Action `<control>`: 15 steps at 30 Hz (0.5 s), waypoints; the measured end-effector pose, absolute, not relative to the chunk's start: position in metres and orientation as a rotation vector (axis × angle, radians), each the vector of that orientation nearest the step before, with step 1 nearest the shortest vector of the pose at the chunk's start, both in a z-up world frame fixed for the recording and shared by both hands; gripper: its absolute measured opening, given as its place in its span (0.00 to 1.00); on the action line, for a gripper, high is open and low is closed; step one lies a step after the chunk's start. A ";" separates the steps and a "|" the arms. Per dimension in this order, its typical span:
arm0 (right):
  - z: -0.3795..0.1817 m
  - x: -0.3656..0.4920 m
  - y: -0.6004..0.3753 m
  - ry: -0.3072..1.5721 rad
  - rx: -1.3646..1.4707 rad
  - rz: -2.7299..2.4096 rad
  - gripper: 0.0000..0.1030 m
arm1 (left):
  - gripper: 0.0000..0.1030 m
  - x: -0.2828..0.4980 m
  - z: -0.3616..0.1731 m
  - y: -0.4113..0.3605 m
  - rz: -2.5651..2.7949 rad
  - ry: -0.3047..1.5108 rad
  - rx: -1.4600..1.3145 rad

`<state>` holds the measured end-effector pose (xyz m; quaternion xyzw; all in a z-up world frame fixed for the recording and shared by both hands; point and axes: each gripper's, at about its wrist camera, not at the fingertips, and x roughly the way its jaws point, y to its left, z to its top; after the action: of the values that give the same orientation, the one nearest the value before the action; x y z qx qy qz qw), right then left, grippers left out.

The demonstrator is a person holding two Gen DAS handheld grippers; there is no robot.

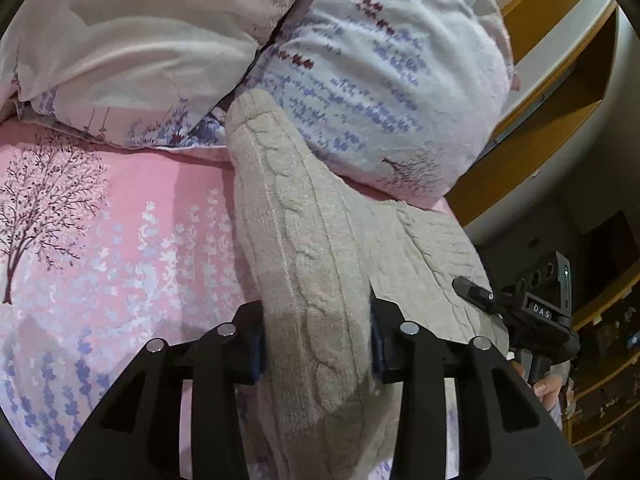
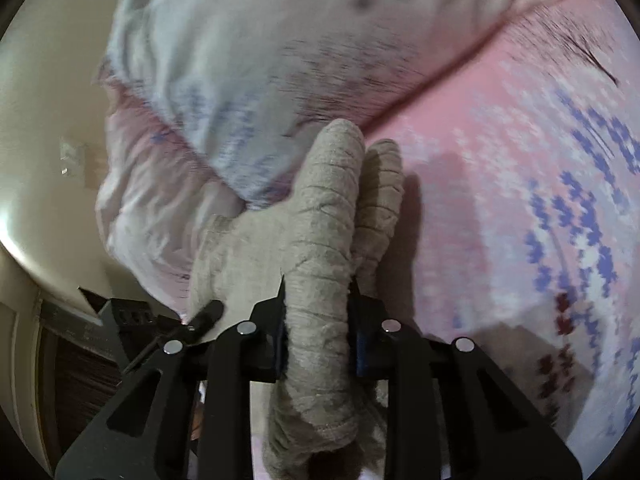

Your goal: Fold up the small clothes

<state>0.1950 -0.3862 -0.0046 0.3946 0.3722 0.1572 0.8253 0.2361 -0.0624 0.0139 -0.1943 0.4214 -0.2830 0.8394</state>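
Both grippers' blue pads hide behind bunched beige knit (image 1: pixel 304 240).

Pink bedsheet (image 1: pixel 132 184) bears pillows (image 1: pixel 384 80) and knitted garment (image 1: pixel 304 232)

Under my tools: pink bedsheet (image 1: pixel 120 208) printed with trees and lavender sprigs. Behind it, two pale floral pillows (image 1: pixel 380 80), touching. Wooden shelving (image 1: pixel 560 92) stands beyond.

Both wrist views look down, close, along their fingers (image 1: pixel 252 344) — sharing the knit garment (image 1: pixel 304 240) and pink bedsheet (image 1: pixel 120 240).
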 end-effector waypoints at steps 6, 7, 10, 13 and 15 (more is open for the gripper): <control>0.024 0.200 -0.326 0.773 0.653 0.409 0.22 | 0.37 0.204 0.044 -0.017 -0.568 0.814 -0.342; 0.026 0.200 -0.315 0.761 0.626 0.424 0.22 | 0.37 0.199 0.047 -0.007 -0.555 0.807 -0.334; 0.027 0.204 -0.284 0.738 0.562 0.448 0.22 | 0.38 0.196 0.049 0.028 -0.505 0.805 -0.314; 0.007 0.214 -0.257 0.805 0.531 0.412 0.22 | 0.41 0.212 0.028 0.057 -0.432 0.880 -0.346; -0.007 0.218 -0.246 0.855 0.492 0.328 0.25 | 0.49 0.222 0.007 0.066 -0.407 0.938 -0.390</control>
<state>0.2184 -0.2462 -0.0068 0.2350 0.4086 0.1565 0.8680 0.2218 0.0656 0.0070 -0.1855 0.4458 -0.1937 0.8540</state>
